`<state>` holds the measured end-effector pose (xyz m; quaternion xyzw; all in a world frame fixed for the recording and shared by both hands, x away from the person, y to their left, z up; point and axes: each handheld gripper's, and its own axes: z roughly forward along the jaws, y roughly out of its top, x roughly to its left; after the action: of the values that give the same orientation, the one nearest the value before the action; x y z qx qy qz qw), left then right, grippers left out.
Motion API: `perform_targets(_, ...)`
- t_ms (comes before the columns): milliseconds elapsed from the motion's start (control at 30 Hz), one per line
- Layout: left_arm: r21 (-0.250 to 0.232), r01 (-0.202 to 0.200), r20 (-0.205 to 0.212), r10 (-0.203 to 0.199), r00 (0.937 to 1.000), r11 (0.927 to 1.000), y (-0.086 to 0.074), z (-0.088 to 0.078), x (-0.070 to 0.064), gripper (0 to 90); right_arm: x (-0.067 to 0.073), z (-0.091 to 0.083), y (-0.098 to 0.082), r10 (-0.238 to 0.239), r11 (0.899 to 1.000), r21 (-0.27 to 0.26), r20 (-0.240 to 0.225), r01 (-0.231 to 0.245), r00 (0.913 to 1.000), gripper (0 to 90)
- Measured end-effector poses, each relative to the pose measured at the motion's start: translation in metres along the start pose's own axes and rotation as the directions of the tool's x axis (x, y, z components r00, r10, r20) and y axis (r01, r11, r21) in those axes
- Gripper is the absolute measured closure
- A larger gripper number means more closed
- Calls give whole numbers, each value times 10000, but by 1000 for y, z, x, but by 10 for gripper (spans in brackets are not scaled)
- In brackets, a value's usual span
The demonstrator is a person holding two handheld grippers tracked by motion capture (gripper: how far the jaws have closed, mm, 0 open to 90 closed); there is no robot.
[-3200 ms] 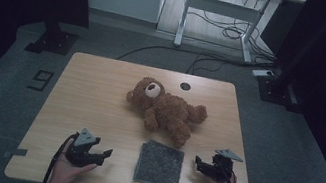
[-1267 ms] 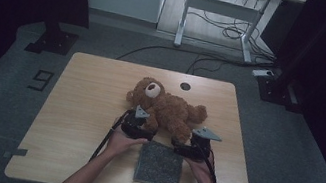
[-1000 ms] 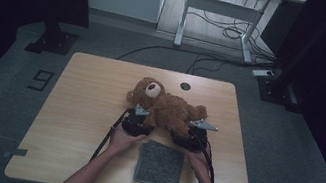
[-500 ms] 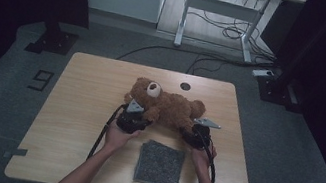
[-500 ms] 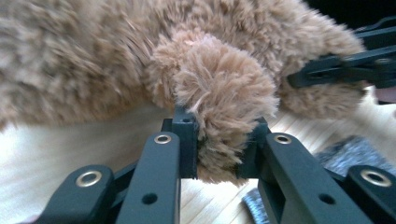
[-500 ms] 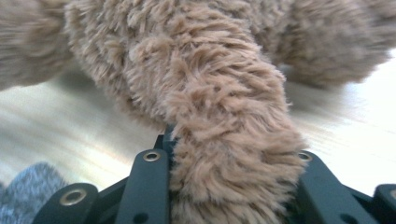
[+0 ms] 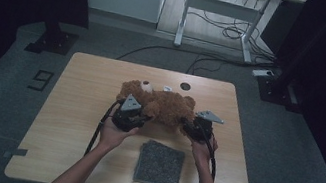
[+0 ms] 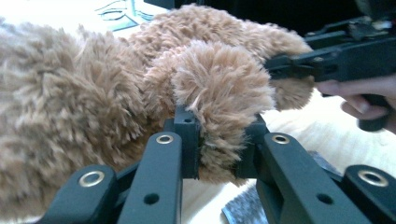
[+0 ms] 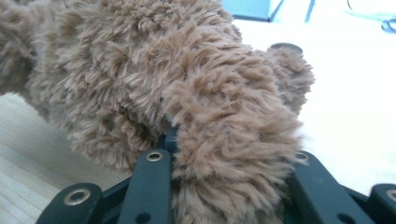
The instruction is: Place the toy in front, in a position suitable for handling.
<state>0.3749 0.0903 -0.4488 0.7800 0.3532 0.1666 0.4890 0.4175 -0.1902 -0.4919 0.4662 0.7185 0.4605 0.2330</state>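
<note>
A brown teddy bear (image 7: 161, 104) lies across the middle of the wooden table (image 7: 86, 83), head toward the left. My left gripper (image 7: 130, 116) is shut on one of its furry limbs (image 8: 219, 98) at the bear's near left side. My right gripper (image 7: 195, 126) is shut on another limb (image 9: 233, 140) at the bear's near right end. In the left gripper view the right gripper (image 8: 336, 56) and its hand show beyond the bear. The bear seems raised off the tabletop between the two grippers.
A dark grey square cloth (image 7: 159, 164) lies flat near the table's front edge, between the forearms. A round hole (image 7: 185, 85) sits in the table behind the bear. Beyond the table stand a desk frame (image 7: 221, 10) and floor cables.
Both grippers moved from the front corners up to the bear and shut on its limbs. The bear has turned and shifted slightly away from the cloth, lifted between them.
</note>
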Motion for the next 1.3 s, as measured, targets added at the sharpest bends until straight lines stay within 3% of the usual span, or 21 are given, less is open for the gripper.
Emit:
perform_targets(67,-9,-17,104,17,9999,10000,-4,-4,-2,749,1,1,-1,-152,9999,-74,-108,151,9998,656)
perform_targets(167,448,-78,25,77,10000,9990,-12,-1,-1,742,2,5,-4,-238,9996,164,-155,240,9996,642)
perform_targets(233,786,182,-22,-181,9998,9967,-22,7,5,736,0,13,-10,-71,9980,627,-275,88,9996,607)
perform_targets(367,875,575,-329,-548,9980,9945,-33,12,14,722,0,15,-15,166,9984,541,-646,-131,9978,591)
perform_targets(433,1066,859,-519,-807,9954,9906,-38,16,21,692,6,14,-16,14,9991,413,-820,20,9966,566)
perform_targets(533,1270,941,-539,-878,9947,9874,-41,17,24,631,7,11,-17,34,9993,361,-997,2,9950,539)
perform_targets(633,1621,1158,-302,-1124,9932,9800,-49,15,25,539,3,8,-21,337,9990,332,-1307,-296,9908,520)
perform_targets(767,1999,1017,-301,-977,9948,9745,-59,11,25,426,2,8,-26,383,9991,227,-1384,-354,9896,522)
perform_targets(900,1998,1034,-160,-1023,9946,9744,-67,0,26,390,-1,9,-27,427,9990,153,-1255,-411,9912,525)
perform_targets(967,2209,1009,-17,-1031,9947,9701,-71,-5,24,357,-3,9,-26,481,9988,164,-1141,-466,9923,524)
perform_targets(1100,2430,900,-254,-864,9959,9658,-78,-11,23,324,-7,8,-25,599,9981,181,-976,-584,9934,507)
perform_targets(1300,2794,870,-607,-728,9955,9562,-92,-14,24,315,-8,7,-28,860,9963,101,-1091,-854,9903,497)
